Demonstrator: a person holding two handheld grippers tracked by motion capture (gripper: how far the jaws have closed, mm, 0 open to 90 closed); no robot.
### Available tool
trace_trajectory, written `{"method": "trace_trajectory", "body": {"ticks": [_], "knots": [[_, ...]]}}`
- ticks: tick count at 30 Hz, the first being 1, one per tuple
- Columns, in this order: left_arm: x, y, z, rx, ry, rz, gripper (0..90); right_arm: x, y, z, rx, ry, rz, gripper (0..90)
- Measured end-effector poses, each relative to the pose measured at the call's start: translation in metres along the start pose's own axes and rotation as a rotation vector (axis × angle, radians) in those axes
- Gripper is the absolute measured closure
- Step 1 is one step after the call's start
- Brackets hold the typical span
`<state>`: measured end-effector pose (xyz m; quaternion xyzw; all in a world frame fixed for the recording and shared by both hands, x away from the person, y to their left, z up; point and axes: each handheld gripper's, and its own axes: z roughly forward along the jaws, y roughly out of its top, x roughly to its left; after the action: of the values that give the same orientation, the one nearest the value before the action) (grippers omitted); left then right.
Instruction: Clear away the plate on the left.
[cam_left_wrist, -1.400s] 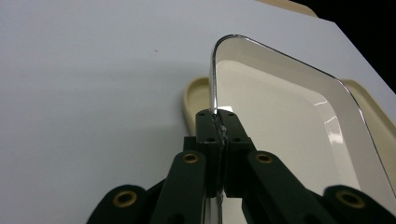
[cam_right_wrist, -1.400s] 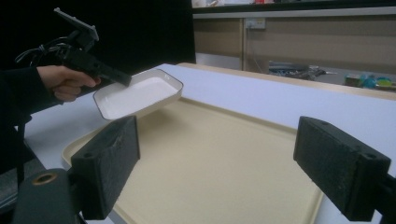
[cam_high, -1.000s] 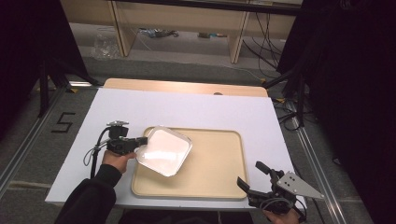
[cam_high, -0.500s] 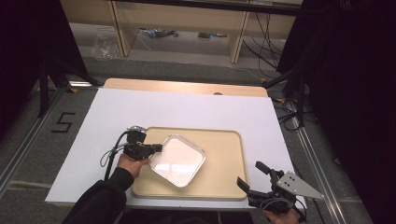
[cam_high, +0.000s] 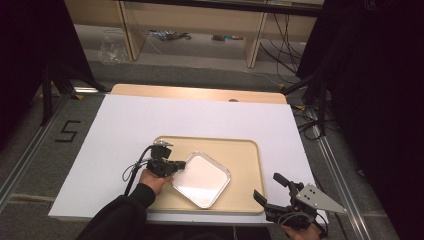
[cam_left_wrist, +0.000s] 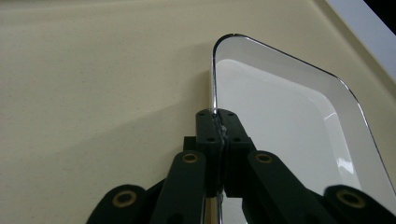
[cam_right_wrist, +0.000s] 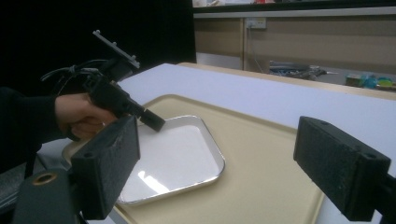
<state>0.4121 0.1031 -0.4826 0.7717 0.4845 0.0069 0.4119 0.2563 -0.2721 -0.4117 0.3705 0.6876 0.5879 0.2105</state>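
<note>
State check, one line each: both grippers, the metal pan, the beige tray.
left gripper: shut on the metal pan's rim
right gripper: open, empty, off the tray's near right corner
metal pan: empty, right side up, on the beige tray
beige tray: flat on the white table top, holding the pan

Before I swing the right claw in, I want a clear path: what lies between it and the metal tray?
Only bare beige serving tray separates the right claw from the metal tray, as the high view shows.
</note>
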Motion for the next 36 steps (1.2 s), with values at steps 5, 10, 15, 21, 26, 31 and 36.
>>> {"method": "trace_trajectory", "body": {"ticks": [5,10,15,21,26,31,36], "knots": [[-0.004,-0.004,0.006,0.040,0.014,0.015,86.8,0.000,0.000,0.000,-0.006,-0.001,0.002,15.4],[-0.007,-0.008,0.004,0.052,0.009,0.019,85.0,0.000,0.000,0.000,-0.006,0.000,0.003,15.4],[-0.009,-0.012,-0.001,0.083,-0.001,0.097,82.1,0.000,0.000,0.000,-0.008,0.000,0.002,15.4],[-0.010,-0.016,-0.007,0.105,0.012,0.132,79.4,0.000,0.000,0.000,-0.003,-0.003,0.000,15.4],[-0.014,-0.022,-0.015,0.138,0.012,0.123,77.2,-0.002,0.000,0.001,-0.020,0.007,-0.030,15.4],[-0.020,-0.033,-0.025,0.166,0.006,0.126,76.8,-0.002,0.001,-0.001,0.005,0.006,-0.044,15.4],[-0.022,-0.041,-0.032,0.180,-0.003,0.113,75.2,-0.002,0.001,-0.001,0.014,-0.007,-0.047,15.4]]}}
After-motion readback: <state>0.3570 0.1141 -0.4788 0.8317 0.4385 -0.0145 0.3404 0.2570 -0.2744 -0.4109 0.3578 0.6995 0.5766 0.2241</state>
